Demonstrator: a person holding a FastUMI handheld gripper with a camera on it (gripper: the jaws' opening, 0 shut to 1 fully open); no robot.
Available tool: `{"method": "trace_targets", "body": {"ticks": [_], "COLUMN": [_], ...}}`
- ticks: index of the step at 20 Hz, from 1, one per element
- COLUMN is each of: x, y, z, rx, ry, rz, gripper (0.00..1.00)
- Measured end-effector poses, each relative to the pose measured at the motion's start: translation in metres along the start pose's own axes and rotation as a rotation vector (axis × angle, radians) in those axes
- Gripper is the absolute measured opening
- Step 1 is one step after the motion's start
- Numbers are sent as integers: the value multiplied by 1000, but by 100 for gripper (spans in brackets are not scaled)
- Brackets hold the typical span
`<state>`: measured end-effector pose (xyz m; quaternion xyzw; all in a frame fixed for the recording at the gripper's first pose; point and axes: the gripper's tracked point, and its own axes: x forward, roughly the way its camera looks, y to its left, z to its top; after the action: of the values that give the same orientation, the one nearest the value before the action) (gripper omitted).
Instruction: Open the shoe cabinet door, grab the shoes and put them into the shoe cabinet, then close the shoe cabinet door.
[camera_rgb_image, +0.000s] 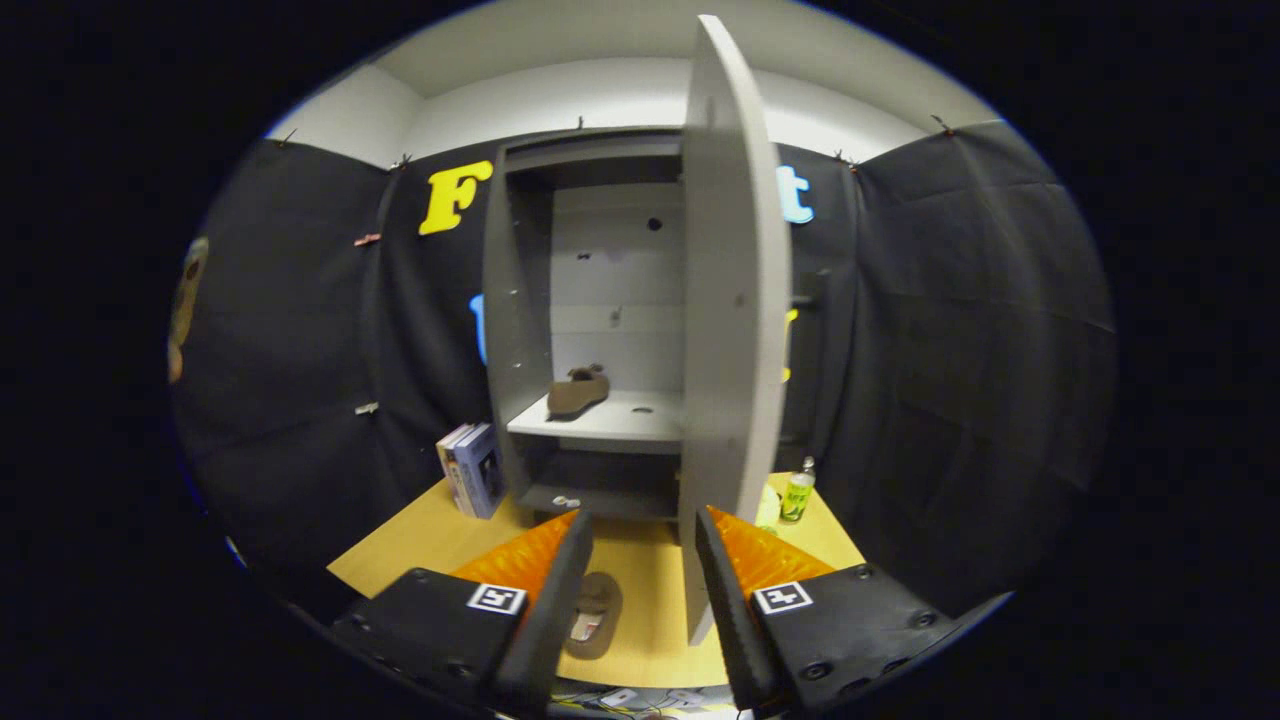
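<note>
Gripper (640, 560) fingers apart, level, facing open cabinet door (735, 320).

The shoe cabinet (600, 300) looks like matt grey laminated board, smooth on its panels, with small drilled holes in the back wall. Its open door (735, 330), at twelve o'clock from the gripper (640, 545), has the same flat, dull finish. The brown shoe (577, 390) on the shelf looks soft and suede-like, as does the second shoe (593, 615) lying between the spread fingers. The table (420, 545) has a smooth, light wood-look top. At ten o'clock stand glossy-covered paper books (472, 468); at two o'clock, a clear, shiny plastic bottle (797, 492).
</note>
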<state>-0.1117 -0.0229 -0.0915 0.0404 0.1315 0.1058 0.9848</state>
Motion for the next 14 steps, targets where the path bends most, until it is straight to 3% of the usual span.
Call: {"method": "trace_targets", "body": {"ticks": [4, 10, 14], "x": [41, 103, 143], "y": [49, 92, 89], "z": [-90, -228, -301], "rx": [40, 109, 156], "ry": [174, 414, 507], "rz": [101, 139, 91], "gripper": [99, 99, 99]}}
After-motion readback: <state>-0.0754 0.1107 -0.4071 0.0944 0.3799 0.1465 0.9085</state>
